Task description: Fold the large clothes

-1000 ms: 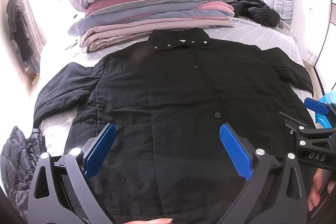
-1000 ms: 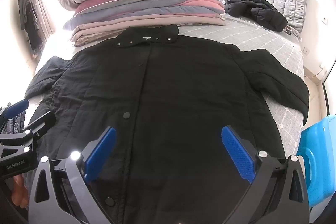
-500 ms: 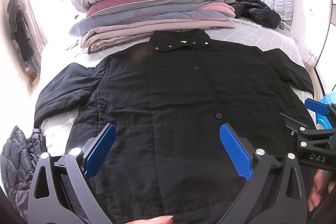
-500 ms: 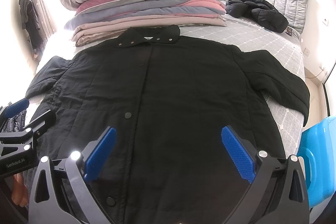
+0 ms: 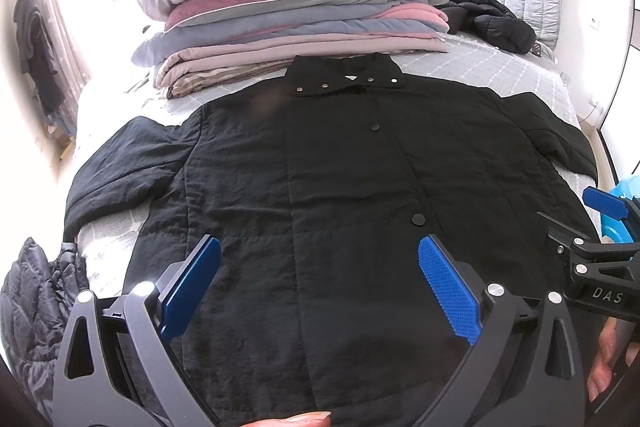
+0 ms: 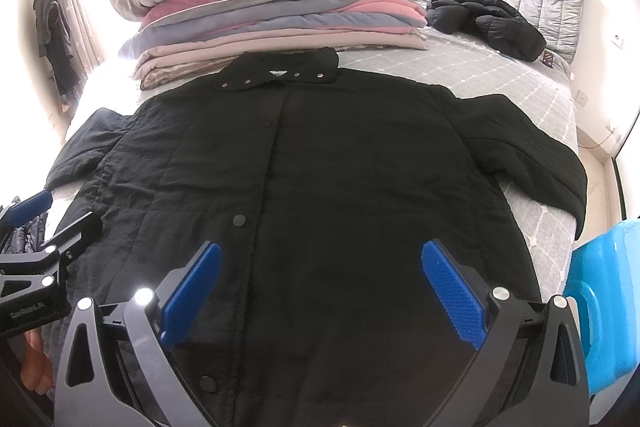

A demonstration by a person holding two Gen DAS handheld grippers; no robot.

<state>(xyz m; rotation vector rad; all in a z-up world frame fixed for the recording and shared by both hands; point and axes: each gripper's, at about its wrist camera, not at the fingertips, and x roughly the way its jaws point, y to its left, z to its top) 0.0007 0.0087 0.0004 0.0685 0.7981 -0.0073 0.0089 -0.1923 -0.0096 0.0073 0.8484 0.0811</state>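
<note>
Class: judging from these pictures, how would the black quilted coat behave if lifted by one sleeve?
The black quilted coat would probably drape limply; its fabric wrinkles softly. Its padding suggests some bulk. The spread sleeve would likely drag the body along.

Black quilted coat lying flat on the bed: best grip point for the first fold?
Probably the sleeves. The black quilted coat lies face up and buttoned, collar far, sleeves spread outward. Bring the open right tongs from the right side onto the right sleeve's cuff edge, and the open left tongs from the left onto the left sleeve.
</note>
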